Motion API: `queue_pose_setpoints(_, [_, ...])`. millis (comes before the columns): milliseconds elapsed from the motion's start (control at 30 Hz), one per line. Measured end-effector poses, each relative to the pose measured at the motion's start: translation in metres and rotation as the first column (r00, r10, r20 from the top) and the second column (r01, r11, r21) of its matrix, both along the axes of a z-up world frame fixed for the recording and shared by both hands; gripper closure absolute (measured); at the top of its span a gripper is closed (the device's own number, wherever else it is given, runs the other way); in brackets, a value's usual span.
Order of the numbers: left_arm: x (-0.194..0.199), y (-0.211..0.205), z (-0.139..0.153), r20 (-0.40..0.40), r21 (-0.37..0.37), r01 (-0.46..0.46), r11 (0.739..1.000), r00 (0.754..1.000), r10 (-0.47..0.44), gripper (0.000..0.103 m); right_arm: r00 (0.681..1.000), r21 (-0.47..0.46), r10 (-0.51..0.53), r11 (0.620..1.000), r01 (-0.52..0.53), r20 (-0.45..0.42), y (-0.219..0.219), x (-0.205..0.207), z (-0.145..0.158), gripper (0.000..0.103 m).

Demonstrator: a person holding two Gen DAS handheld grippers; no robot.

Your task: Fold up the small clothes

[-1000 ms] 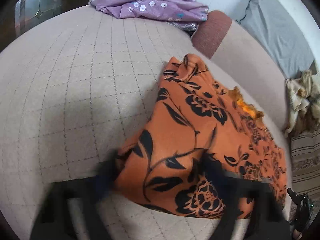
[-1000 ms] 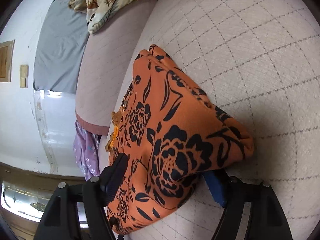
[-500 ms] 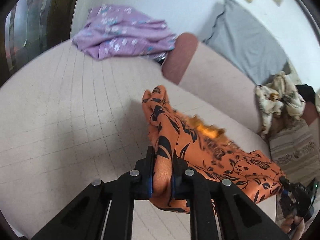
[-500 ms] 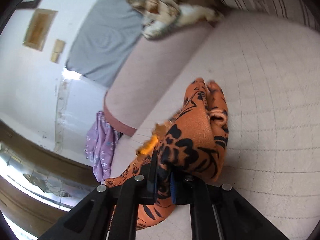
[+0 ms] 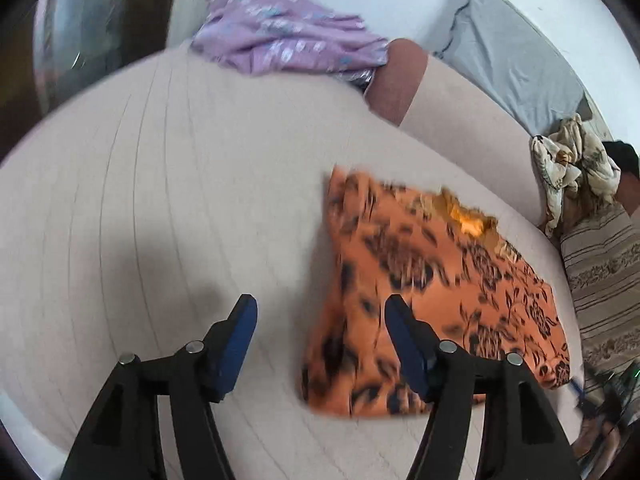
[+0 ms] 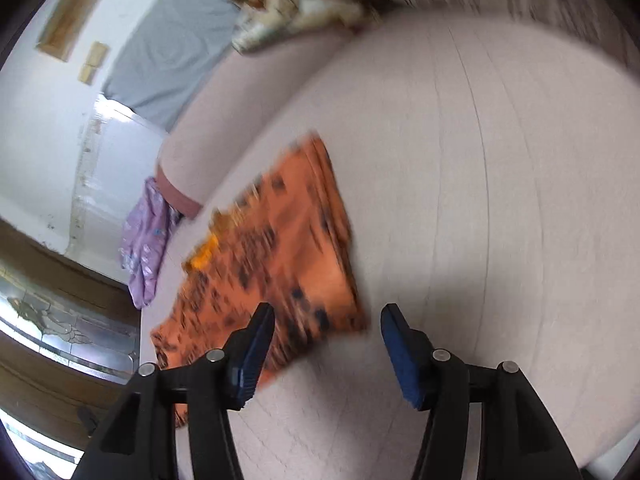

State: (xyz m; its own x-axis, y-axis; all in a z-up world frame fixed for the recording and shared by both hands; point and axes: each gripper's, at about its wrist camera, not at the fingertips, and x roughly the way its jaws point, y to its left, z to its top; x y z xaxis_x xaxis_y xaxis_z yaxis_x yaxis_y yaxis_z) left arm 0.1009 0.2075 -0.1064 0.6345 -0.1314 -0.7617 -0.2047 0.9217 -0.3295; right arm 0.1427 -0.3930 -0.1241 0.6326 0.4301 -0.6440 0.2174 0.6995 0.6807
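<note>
An orange garment with black flowers [image 5: 420, 280] lies folded flat on the beige quilted sofa seat [image 5: 160, 220]. My left gripper [image 5: 320, 320] is open and empty, just left of the garment's near corner, with its right finger in front of the cloth. In the right wrist view the same garment [image 6: 272, 264] lies ahead and to the left. My right gripper [image 6: 326, 332] is open and empty above its near right corner. Both views are motion-blurred.
A purple flowered cloth [image 5: 288, 44] lies at the far end of the seat. A cream patterned cloth [image 5: 572, 168] is heaped by the backrest [image 5: 460, 128], near a striped cushion [image 5: 604, 264]. A grey sheet [image 5: 508, 52] hangs behind.
Both grippers were shut on the orange garment's corners half a second ago. Both have opened and let it go. The garment now lies flat on the seat.
</note>
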Motion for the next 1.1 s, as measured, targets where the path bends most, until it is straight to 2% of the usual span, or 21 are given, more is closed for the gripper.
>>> queue_pose_setpoints(133, [0.046,-0.011,0.0,-0.035,0.009,0.108,0.994,0.994,-0.107,0.036,0.992,-0.048,0.121,0.992,-0.119,0.044,0.001,0.056,0.022,0.043])
queue_pose_setpoints(200, [0.065,-0.02,-0.008,-0.056,-0.002,0.157,0.988,0.986,-0.157,0.036,0.98,-0.101,0.197,0.976,-0.195,0.006,0.007,0.097,0.016,0.043])
queue_pose_setpoints(267, [0.082,-0.028,-0.014,-0.087,0.028,0.158,0.987,0.984,-0.155,0.036,0.972,-0.15,0.23,0.961,-0.234,-0.045,0.015,0.131,0.005,0.043])
queue_pose_setpoints(333, [0.099,-0.034,-0.023,-0.127,0.032,0.174,0.984,0.977,-0.169,0.036,0.962,-0.245,0.257,0.931,-0.272,-0.095,0.028,0.162,-0.007,0.046])
queue_pose_setpoints(367, [0.107,-0.037,-0.029,-0.145,0.036,0.178,0.983,0.975,-0.171,0.036,0.956,-0.242,0.266,0.926,-0.288,-0.12,0.031,0.171,-0.014,0.051])
queue_pose_setpoints(400, [0.11,-0.039,-0.033,-0.154,0.039,0.184,0.982,0.972,-0.176,0.037,0.946,-0.236,0.288,0.918,-0.317,-0.149,0.036,0.179,-0.023,0.075])
queue_pose_setpoints(433, [0.113,-0.042,-0.035,-0.161,0.054,0.192,0.98,0.97,-0.181,0.064,0.934,-0.286,0.305,0.893,-0.348,-0.184,0.043,0.185,-0.026,0.088])
queue_pose_setpoints(467, [0.115,-0.044,-0.035,-0.171,0.095,0.195,0.976,0.969,-0.177,0.084,0.93,-0.339,0.314,0.868,-0.362,-0.189,0.05,0.186,-0.024,0.09])
queue_pose_setpoints(500, [0.114,-0.044,-0.031,-0.167,0.145,0.2,0.969,0.97,-0.175,0.092,0.928,-0.388,0.329,0.843,-0.371,-0.173,0.058,0.184,-0.017,0.096])
queue_pose_setpoints(600, [0.107,-0.042,-0.013,-0.096,0.146,0.2,0.969,0.978,-0.187,0.098,0.928,-0.495,0.358,0.79,-0.362,-0.106,0.071,0.176,0.011,0.096])
queue_pose_setpoints(700, [0.093,-0.039,0.016,0.022,0.165,0.173,0.971,0.984,-0.18,0.098,0.93,-0.598,0.367,0.746,-0.293,0.002,0.078,0.17,0.05,0.096])
queue_pose_setpoints(767, [0.097,-0.037,0.019,0.071,0.172,0.126,0.977,0.988,-0.14,0.097,0.935,-0.633,0.353,0.733,-0.249,0.041,0.08,0.173,0.062,0.096])
queue_pose_setpoints(800, [0.106,-0.036,0.011,0.053,0.197,0.107,0.975,0.991,-0.12,0.094,0.944,-0.638,0.328,0.737,-0.225,0.046,0.078,0.182,0.059,0.096])
queue_pose_setpoints(867, [0.132,-0.038,-0.02,-0.069,0.202,0.131,0.971,0.99,-0.119,0.093,0.954,-0.642,0.299,0.733,-0.224,0.007,0.076,0.193,0.037,0.096])
queue_pose_setpoints(900, [0.143,-0.037,-0.04,-0.148,0.204,0.132,0.97,0.984,-0.103,0.092,0.96,-0.627,0.277,0.739,-0.246,-0.05,0.073,0.206,0.011,0.093])
queue_pose_setpoints(933, [0.145,-0.035,-0.049,-0.14,0.207,0.114,0.972,0.986,-0.086,0.083,0.956,-0.589,0.269,0.757,-0.283,-0.114,0.069,0.213,-0.011,0.09])
queue_pose_setpoints(967, [0.141,-0.034,-0.044,-0.121,0.238,0.091,0.967,0.991,-0.063,0.073,0.942,-0.536,0.254,0.776,-0.334,-0.219,0.066,0.219,-0.039,0.09])
queue_pose_setpoints(1000, [0.137,-0.032,-0.038,-0.123,0.255,0.075,0.964,0.991,-0.044,0.052,0.953,-0.535,0.239,0.789,-0.303,-0.187,0.063,0.214,-0.038,0.085])
queue_pose_setpoints(1033, [0.13,-0.028,-0.028,-0.103,0.252,0.054,0.966,0.994,-0.028,0.046,0.965,-0.546,0.216,0.796,-0.261,-0.148,0.061,0.206,-0.03,0.071])
queue_pose_setpoints(1067, [0.119,-0.022,-0.013,-0.047,0.236,0.027,0.971,0.999,-0.016,0.046,0.968,-0.547,0.209,0.798,-0.252,-0.141,0.06,0.201,-0.025,0.063])
queue_pose_setpoints(1100, [0.112,-0.019,-0.005,-0.028,0.234,0.013,0.972,1.0,-0.007,0.046,0.972,-0.557,0.203,0.797,-0.235,-0.119,0.059,0.192,-0.012,0.044])
